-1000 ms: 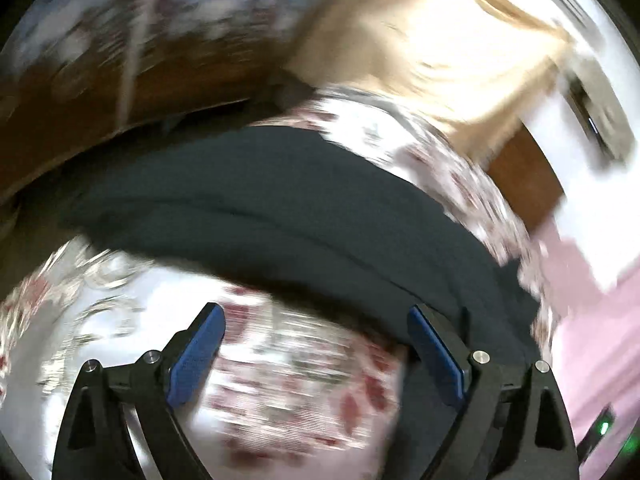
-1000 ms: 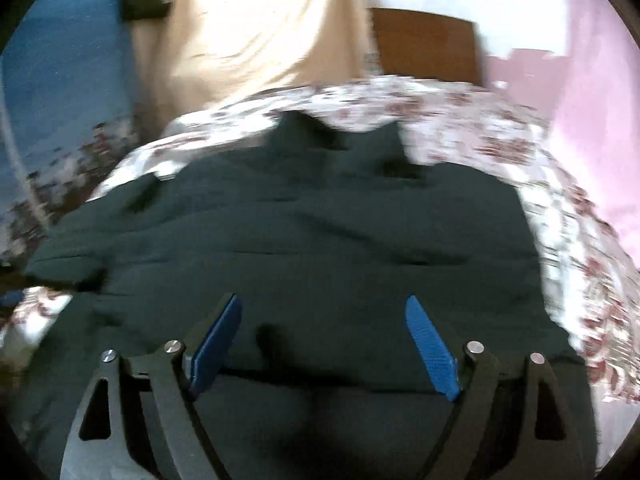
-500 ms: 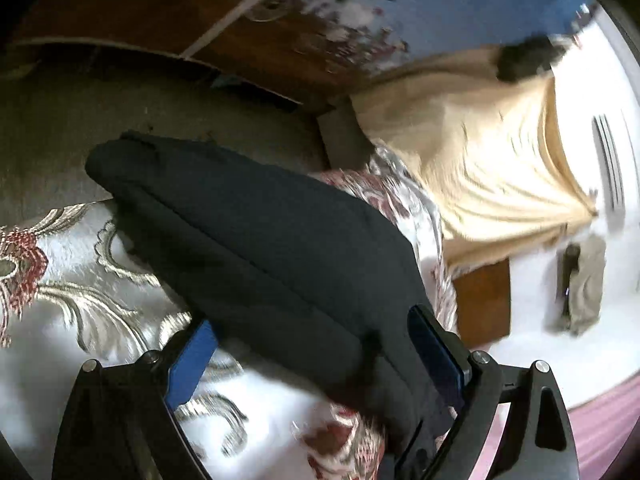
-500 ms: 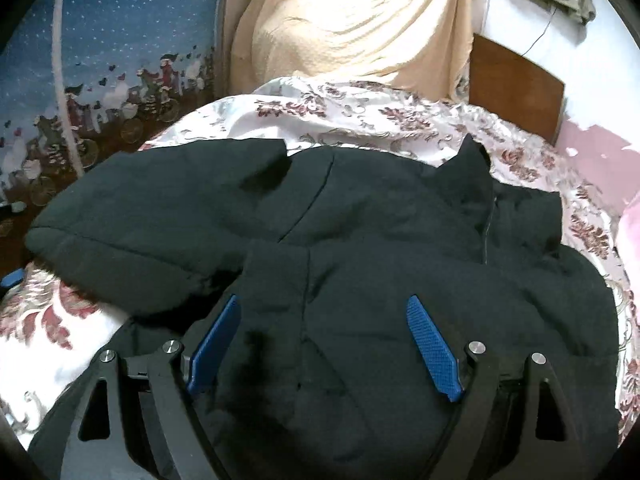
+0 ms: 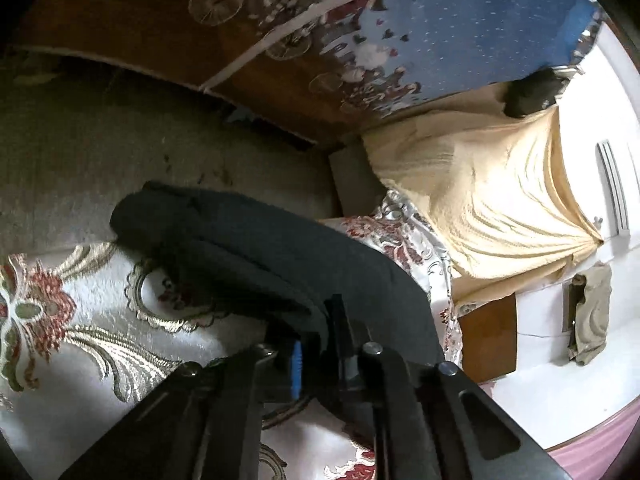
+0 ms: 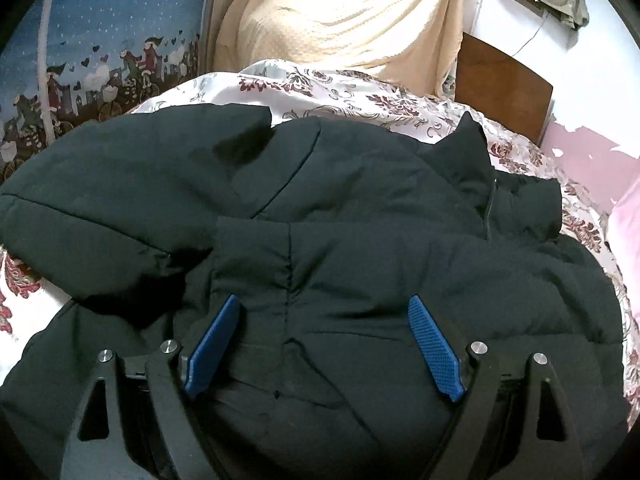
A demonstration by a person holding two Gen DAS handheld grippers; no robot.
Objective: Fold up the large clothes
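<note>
Jacket (image 6: 360, 240), black and padded, is spread on the bed (image 6: 360, 96) over a floral satin cover, collar toward the headboard (image 6: 504, 88). One sleeve (image 5: 248, 248) is pinched near its edge by the left gripper (image 5: 316, 344), whose jaws are closing. Right gripper (image 6: 324, 344) is held spread above the jacket's front, nothing clamped. Beige curtain (image 6: 340, 12) hangs behind.

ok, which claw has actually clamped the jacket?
The left claw, closing on a black jacket sleeve fold; the right claw hangs wide open above the body.

wide-apart right tongs (image 6: 322, 344) over black jacket (image 6: 360, 216)
</note>
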